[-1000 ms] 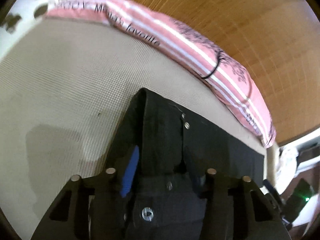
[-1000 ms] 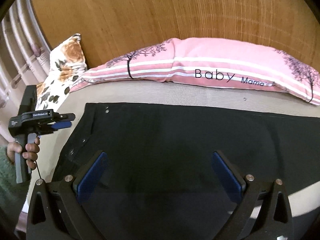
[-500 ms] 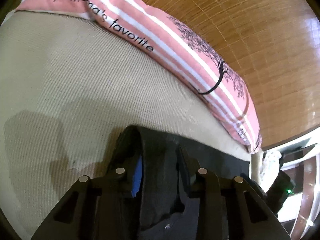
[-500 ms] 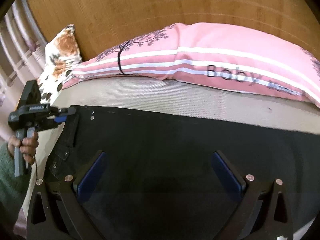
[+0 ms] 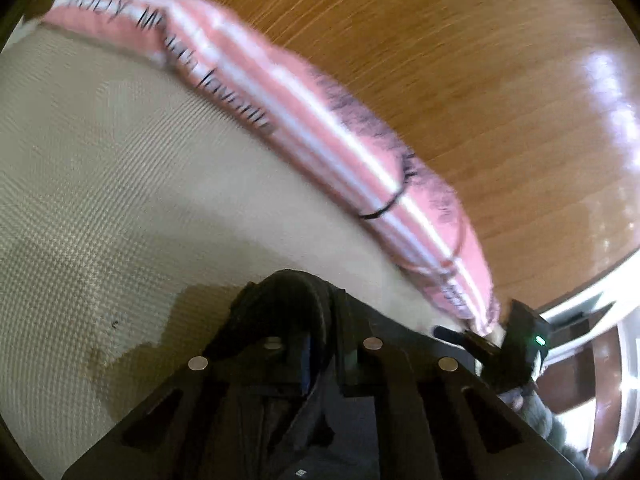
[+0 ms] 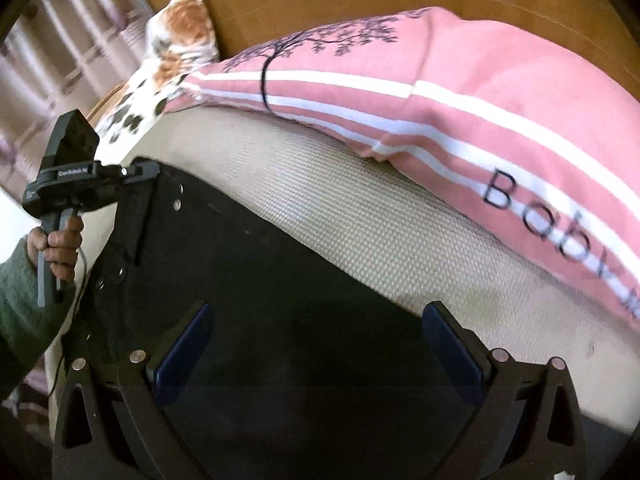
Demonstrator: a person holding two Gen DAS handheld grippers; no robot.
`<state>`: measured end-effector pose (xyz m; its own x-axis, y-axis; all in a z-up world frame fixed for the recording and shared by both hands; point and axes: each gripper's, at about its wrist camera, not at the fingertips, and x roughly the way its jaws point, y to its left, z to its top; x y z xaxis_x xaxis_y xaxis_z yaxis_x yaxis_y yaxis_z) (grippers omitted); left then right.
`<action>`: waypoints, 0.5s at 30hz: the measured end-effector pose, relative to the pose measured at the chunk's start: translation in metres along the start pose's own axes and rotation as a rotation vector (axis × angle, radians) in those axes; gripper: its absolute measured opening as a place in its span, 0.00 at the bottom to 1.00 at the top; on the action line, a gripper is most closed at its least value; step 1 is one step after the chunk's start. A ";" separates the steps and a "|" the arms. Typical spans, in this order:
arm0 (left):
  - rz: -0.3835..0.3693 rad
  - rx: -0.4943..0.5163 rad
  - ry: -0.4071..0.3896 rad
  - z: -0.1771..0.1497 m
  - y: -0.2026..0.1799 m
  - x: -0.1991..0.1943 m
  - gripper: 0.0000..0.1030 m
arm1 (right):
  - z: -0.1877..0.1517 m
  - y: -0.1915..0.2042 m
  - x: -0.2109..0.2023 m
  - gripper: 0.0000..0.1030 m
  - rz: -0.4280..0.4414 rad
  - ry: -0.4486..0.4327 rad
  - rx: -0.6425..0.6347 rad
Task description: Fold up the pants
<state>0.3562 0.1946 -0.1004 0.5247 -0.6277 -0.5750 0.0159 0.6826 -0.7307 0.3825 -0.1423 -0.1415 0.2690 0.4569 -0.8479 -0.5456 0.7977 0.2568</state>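
Observation:
Black pants (image 6: 288,280) lie spread on a beige woven mattress (image 6: 360,216). My left gripper (image 5: 320,344) is shut on the waistband corner of the pants (image 5: 296,292) and holds it bunched up above the mattress. In the right wrist view the left gripper (image 6: 144,172) shows at the far left, clamped on that waistband corner. My right gripper (image 6: 316,336) is open and empty, with its blue pads hovering over the middle of the pants.
A long pink striped pillow (image 6: 460,92) lies along the wooden headboard (image 5: 440,60) behind the pants. A floral pillow (image 6: 168,56) sits at the far left corner. Bare mattress (image 5: 100,180) stretches left of the left gripper. The right gripper body (image 5: 520,344) shows at the right edge.
My left gripper has lifted the waistband corner and carried it toward the pillow. The right gripper has swung closer to the pillow and stays open over the pants.

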 end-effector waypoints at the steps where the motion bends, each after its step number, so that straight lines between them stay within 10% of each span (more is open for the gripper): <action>1: -0.015 0.021 -0.015 -0.003 -0.008 -0.005 0.08 | 0.003 -0.001 0.002 1.00 0.028 0.020 -0.017; 15: -0.126 0.082 -0.084 -0.014 -0.030 -0.044 0.08 | 0.037 -0.013 0.030 0.71 0.345 0.259 -0.217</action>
<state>0.3212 0.1962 -0.0585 0.5834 -0.6793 -0.4453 0.1536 0.6306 -0.7607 0.4275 -0.1239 -0.1532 -0.1484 0.5456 -0.8248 -0.7287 0.5036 0.4642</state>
